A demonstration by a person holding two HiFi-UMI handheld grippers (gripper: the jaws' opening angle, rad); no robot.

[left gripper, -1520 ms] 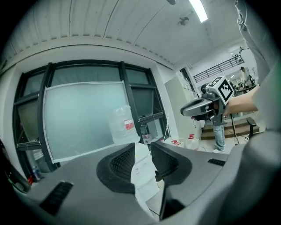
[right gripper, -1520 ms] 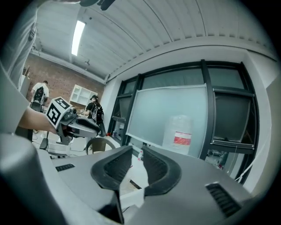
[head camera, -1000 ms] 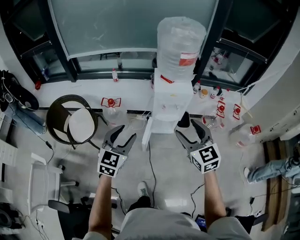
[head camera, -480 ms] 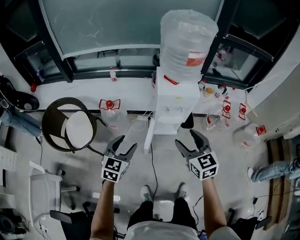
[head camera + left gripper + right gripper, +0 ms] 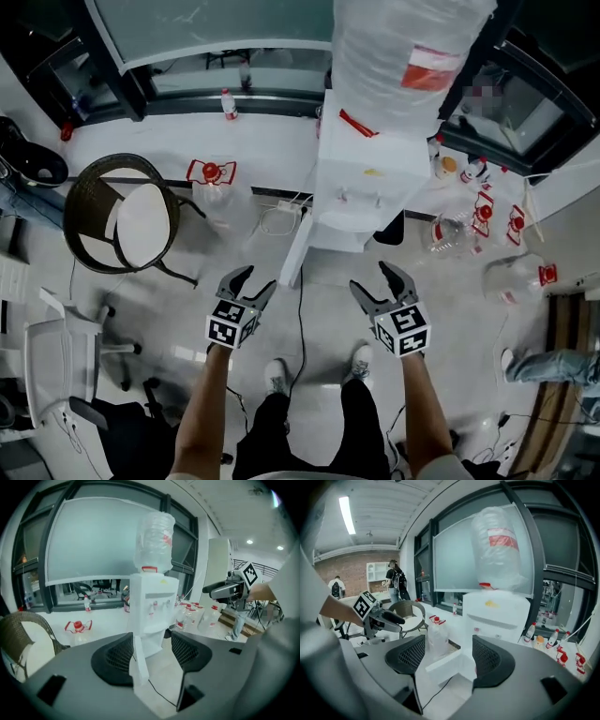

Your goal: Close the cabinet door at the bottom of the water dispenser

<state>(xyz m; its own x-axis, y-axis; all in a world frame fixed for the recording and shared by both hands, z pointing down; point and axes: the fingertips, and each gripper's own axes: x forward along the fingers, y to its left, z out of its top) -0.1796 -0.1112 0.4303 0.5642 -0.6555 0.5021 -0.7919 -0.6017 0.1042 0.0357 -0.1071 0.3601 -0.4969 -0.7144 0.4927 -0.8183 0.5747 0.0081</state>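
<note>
Cabinet door [image 5: 292,255] open before us.
Our left gripper [image 5: 253,282] fingers have just been opening; right gripper [image 5: 371,278] fingers apart; both empty.

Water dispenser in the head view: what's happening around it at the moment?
A person stands before the white water dispenser with the clear bottle on top, a tool in each hand. Its white bottom cabinet door hangs open, untouched. The left tool has just been opening its jaws, nothing between them; the right tool is open and empty too.
</note>
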